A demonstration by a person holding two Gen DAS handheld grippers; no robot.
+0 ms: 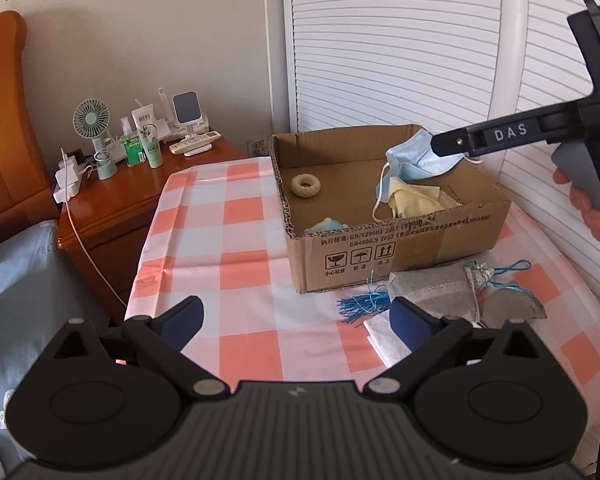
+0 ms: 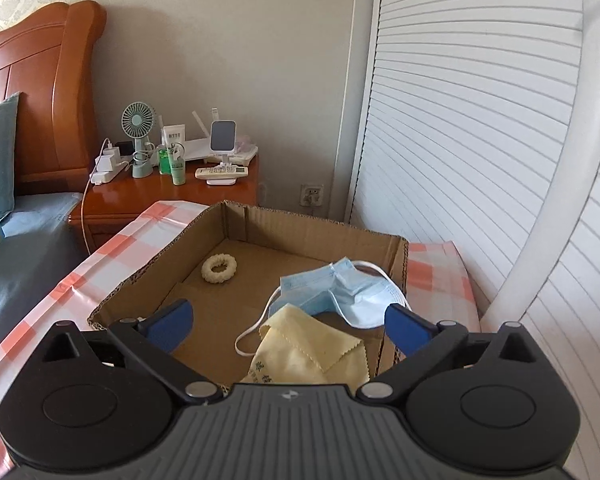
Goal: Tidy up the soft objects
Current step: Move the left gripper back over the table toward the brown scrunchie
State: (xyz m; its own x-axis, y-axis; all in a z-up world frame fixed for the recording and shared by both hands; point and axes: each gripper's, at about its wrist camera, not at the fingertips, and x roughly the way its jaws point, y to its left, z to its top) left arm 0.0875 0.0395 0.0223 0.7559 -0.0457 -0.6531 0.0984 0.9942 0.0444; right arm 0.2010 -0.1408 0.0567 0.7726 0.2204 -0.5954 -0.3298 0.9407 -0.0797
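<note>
An open cardboard box (image 1: 380,244) stands on the checked tablecloth. Inside it lie a cream ring-shaped scrunchie (image 2: 219,268), a yellow cloth (image 2: 312,356) and a blue face mask (image 2: 340,288), plus a pale blue item (image 1: 328,226) in the near corner. My right gripper (image 2: 290,320) is open over the box, with the mask slumped between its fingers and no pad pressing it; in the left wrist view the right gripper (image 1: 440,147) touches the mask (image 1: 416,160). My left gripper (image 1: 298,316) is open and holds nothing. By its right finger lie a grey sachet (image 1: 432,292) and a blue tassel (image 1: 360,304).
A white folded cloth (image 1: 380,338) and a grey piece (image 1: 512,308) lie in front of the box. A wooden bedside cabinet (image 1: 148,184) with a fan (image 1: 92,120), bottles and remote stands behind the table. White louvred doors (image 2: 460,160) run along the right. A bed is at left.
</note>
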